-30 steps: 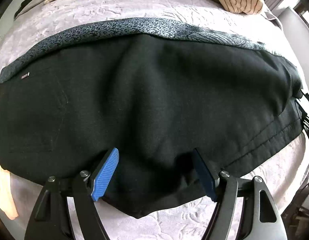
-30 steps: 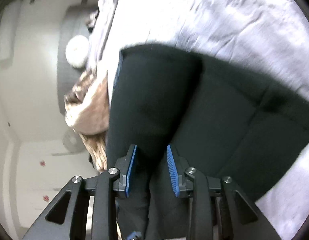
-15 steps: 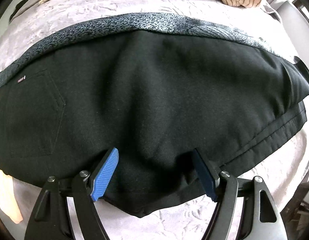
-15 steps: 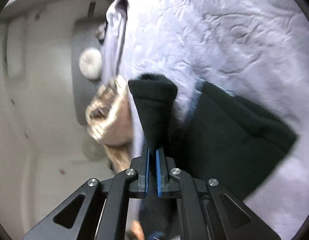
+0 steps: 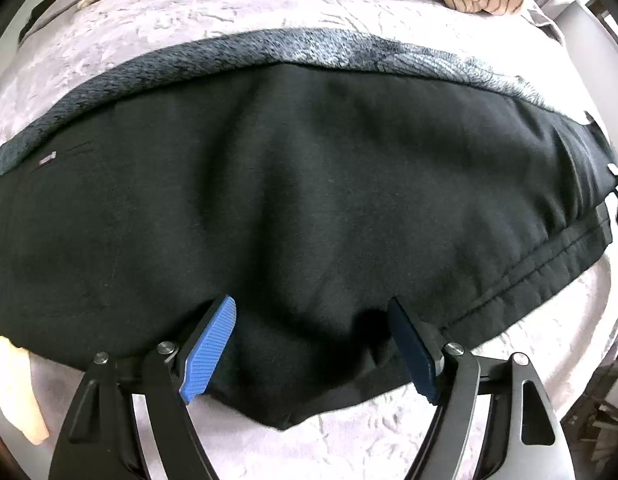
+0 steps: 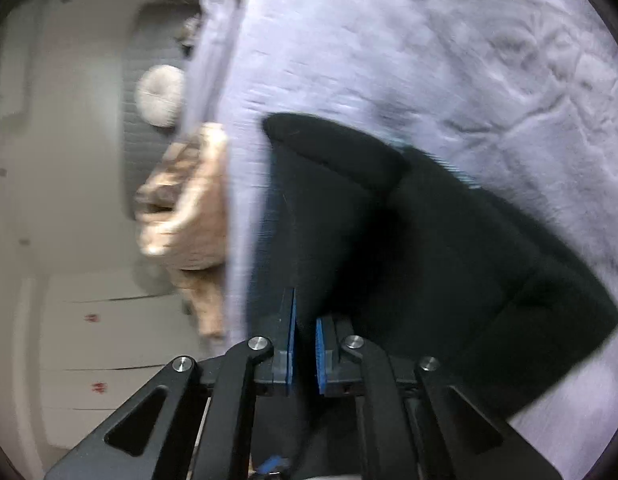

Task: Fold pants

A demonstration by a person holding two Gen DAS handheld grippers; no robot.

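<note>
Pants (image 5: 309, 208), black, lie spread across the pale bedspread (image 5: 189, 28). Left gripper (image 5: 313, 344) presses down at their near edge, jaws widening, cloth between them. Right gripper (image 6: 305, 340) has pinched tight a fold of pants (image 6: 329, 200), lifted off the bedspread (image 6: 469, 60).

Black pants (image 5: 309, 200) lie flat across the bed, one end lifted.
</note>
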